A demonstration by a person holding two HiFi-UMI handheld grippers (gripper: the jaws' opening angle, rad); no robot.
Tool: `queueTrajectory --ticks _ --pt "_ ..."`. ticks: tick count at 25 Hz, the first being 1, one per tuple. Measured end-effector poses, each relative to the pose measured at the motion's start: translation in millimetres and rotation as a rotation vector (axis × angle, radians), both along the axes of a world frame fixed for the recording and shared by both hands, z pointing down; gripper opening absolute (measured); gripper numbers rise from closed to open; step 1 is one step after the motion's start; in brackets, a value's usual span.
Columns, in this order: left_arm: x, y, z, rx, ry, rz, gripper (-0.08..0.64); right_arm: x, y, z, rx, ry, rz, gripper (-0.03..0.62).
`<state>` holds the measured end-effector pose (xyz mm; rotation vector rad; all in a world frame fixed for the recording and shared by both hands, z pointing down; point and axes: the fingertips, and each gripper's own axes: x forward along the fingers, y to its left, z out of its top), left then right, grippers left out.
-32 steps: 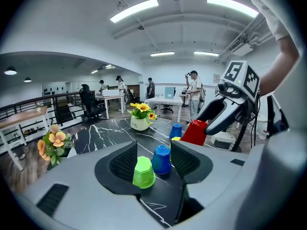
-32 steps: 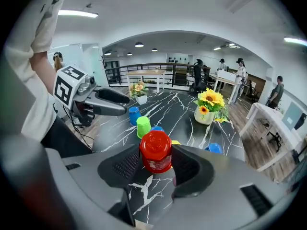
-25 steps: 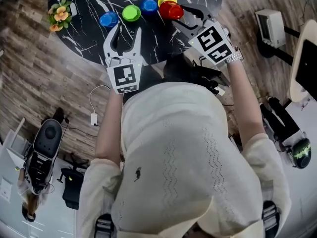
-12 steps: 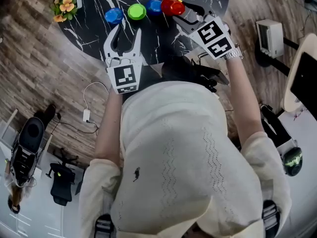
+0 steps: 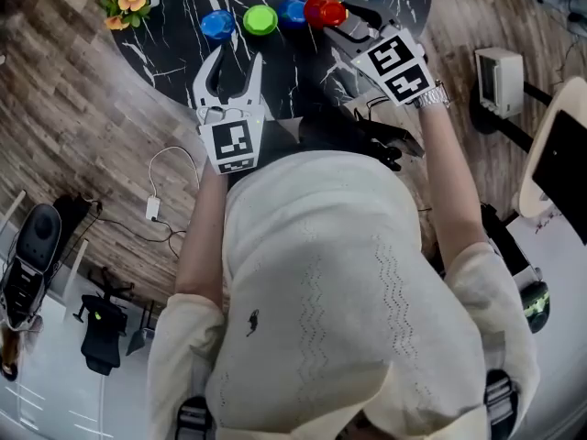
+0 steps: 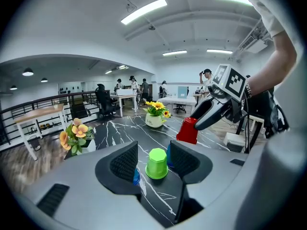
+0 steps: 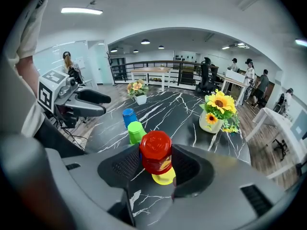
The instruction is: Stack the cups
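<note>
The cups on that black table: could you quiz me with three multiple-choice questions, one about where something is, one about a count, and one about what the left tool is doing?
1. What sits directly under the red cup?
A) a flower pot
B) a yellow cup
C) nothing but bare stone

2. How many blue cups does the head view show on the table?
A) one
B) five
C) three

3. What state is the left tool in?
A) open, holding nothing
B) clamped on a cup
C) out of sight

Answers:
1 B: in the right gripper view a yellow rim peeks out just below the red cup.
2 C: two blue cups stand in the row and one further off at the far edge.
3 A: the left gripper view shows its jaws apart, with the cups standing further ahead on the table.
</note>
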<state>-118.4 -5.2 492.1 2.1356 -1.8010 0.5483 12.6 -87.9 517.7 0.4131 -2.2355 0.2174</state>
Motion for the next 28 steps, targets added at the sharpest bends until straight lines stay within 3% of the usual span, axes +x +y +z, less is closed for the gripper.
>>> queueTrajectory --ticks 9,16,28 --pt "0 1 2 -0.001 -0.002 -0.003 0.233 0 -1 1 -0.007 -0.015 0.017 0.221" --pt "0 2 2 -0.004 -0.006 0.0 0.233 1 0 1 -0.018 -0.038 0.035 0.261" --pt "2 1 0 0.0 -0.003 0.021 0.233 3 -6 -30 0.023 -0.146 0.117 0.254"
